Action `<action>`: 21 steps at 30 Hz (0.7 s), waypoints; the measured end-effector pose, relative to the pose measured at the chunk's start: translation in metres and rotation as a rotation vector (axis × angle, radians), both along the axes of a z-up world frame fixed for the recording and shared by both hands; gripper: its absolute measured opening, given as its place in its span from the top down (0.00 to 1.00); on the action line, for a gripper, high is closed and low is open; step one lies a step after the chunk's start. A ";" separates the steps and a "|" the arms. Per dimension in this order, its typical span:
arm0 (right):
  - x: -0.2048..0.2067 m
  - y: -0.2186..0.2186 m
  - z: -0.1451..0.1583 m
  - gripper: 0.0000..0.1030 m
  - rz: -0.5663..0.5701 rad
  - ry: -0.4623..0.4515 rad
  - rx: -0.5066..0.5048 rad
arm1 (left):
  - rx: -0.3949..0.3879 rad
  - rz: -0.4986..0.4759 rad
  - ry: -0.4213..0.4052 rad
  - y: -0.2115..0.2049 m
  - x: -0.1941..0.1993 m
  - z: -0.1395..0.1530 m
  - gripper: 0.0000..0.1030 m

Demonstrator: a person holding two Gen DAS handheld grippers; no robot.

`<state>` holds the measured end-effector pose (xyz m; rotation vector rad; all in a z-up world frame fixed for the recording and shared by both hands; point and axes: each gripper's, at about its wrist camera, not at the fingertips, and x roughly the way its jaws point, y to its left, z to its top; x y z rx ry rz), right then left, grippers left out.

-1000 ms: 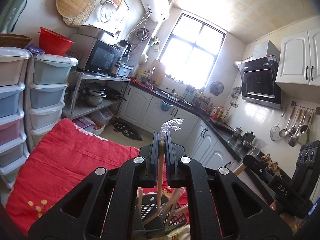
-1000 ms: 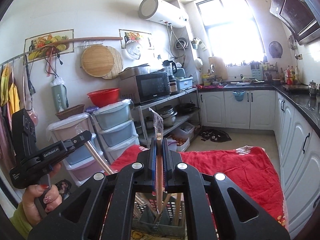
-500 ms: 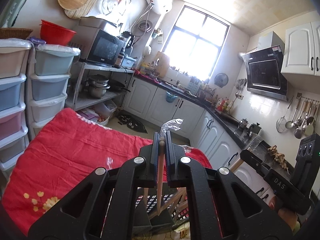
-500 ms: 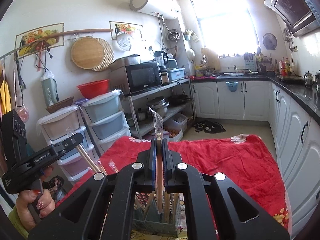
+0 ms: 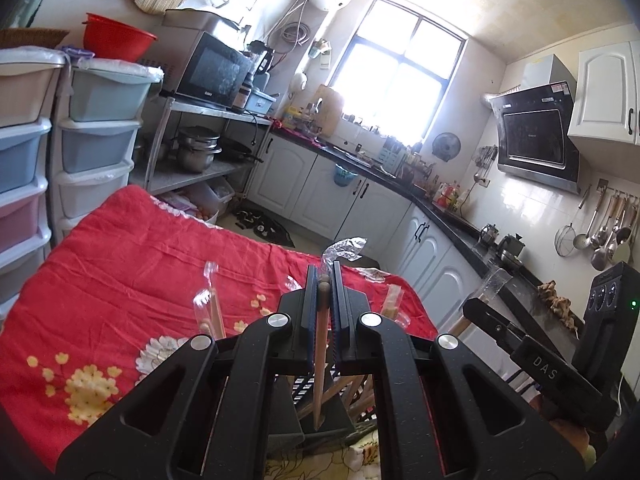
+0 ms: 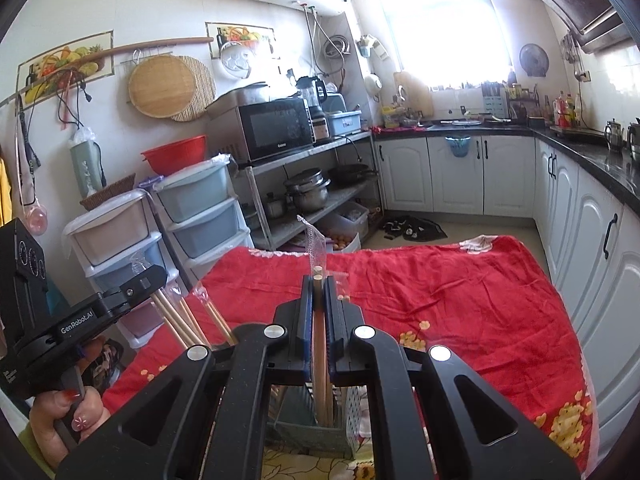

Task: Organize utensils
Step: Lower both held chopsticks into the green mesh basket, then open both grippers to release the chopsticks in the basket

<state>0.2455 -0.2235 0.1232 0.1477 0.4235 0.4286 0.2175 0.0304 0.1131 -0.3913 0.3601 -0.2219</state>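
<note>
Pointing tips-down, chopsticks point(image 5: 320, 364) stand upright over holder point(image 6: 320, 436).

Both jaws clamped nearly together — left hand-held gripper point(image 5: 322, 280) and right hand-held gripper point(image 6: 318, 280) tilted slightly downward, side by side.

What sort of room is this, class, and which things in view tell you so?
Most likely a home kitchen. A microwave sits on a metal shelf with pots below, white cabinets run under a dark counter, and ladles hang on the tiled wall.
</note>
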 end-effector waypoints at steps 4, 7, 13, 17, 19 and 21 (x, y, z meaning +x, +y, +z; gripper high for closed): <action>0.001 0.001 -0.006 0.94 -0.001 0.018 0.005 | -0.002 -0.010 0.008 -0.004 0.003 -0.008 0.97; 0.003 0.002 -0.010 0.94 -0.005 0.032 0.008 | 0.001 -0.020 0.021 -0.008 0.005 -0.015 0.97; 0.006 0.000 -0.018 0.91 -0.010 0.072 0.000 | 0.009 -0.035 0.050 -0.011 0.007 -0.023 0.96; 0.005 -0.005 -0.020 0.80 -0.017 0.081 0.011 | 0.017 -0.034 0.055 -0.009 0.005 -0.022 0.83; 0.004 -0.006 -0.020 0.78 -0.015 0.083 0.013 | 0.020 -0.034 0.054 -0.008 0.004 -0.021 0.80; 0.002 -0.010 -0.021 0.73 -0.016 0.081 0.017 | 0.031 -0.025 0.049 -0.006 0.001 -0.019 0.74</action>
